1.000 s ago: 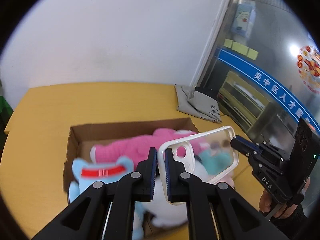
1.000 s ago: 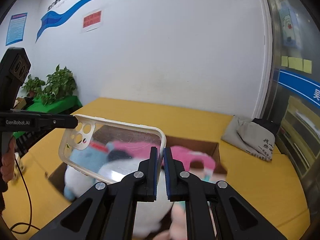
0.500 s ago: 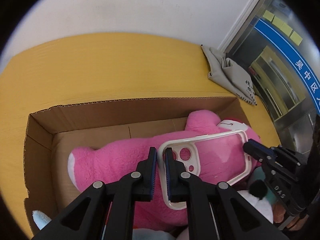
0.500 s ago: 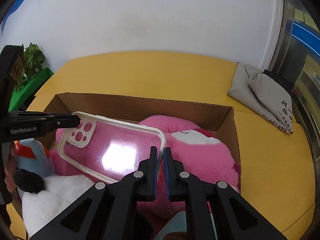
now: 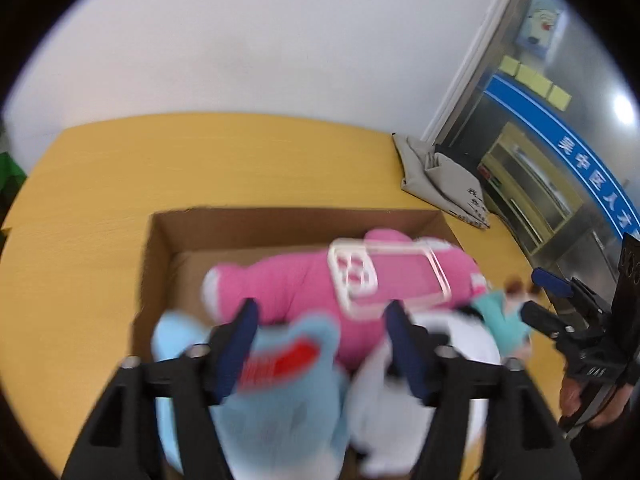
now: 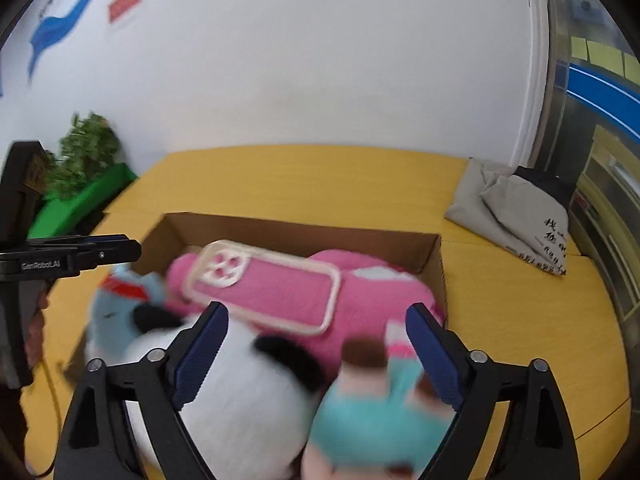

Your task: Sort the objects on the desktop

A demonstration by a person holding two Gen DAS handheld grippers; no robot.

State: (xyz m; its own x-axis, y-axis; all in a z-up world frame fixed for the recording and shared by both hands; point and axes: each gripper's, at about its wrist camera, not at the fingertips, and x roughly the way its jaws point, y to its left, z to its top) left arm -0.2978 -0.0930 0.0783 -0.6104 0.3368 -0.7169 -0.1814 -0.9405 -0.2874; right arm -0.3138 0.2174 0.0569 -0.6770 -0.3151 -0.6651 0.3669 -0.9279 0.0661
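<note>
My left gripper point(image 5: 320, 322) is opening, and nothing is between its blue pads now. My right gripper point(image 6: 316, 330) is opening too, also with nothing between its fingers. I let go with both because the clear phone case with a white rim point(image 5: 386, 278) is already where I want it. It lies just ahead of both grippers, flat on the pink plush toy point(image 5: 288, 286), and no pad touches it. I judge that the soft toy under it keeps it from sliding.

Right under my left fingers are a light blue plush toy with a red band point(image 5: 276, 384) and a white plush toy point(image 5: 400, 400). Under my right fingers are the same white toy, with black patches, and a teal and pink doll point(image 6: 372, 420). All of them sit in the open brown cardboard box point(image 6: 304, 232), so the sorted things stay together.

The box stands on the yellow wooden table point(image 6: 320, 176). Far ahead and to the right of the grippers, a grey folded cloth bag point(image 6: 508, 212) lies outside the box. I think it is perhaps not sorted yet.
</note>
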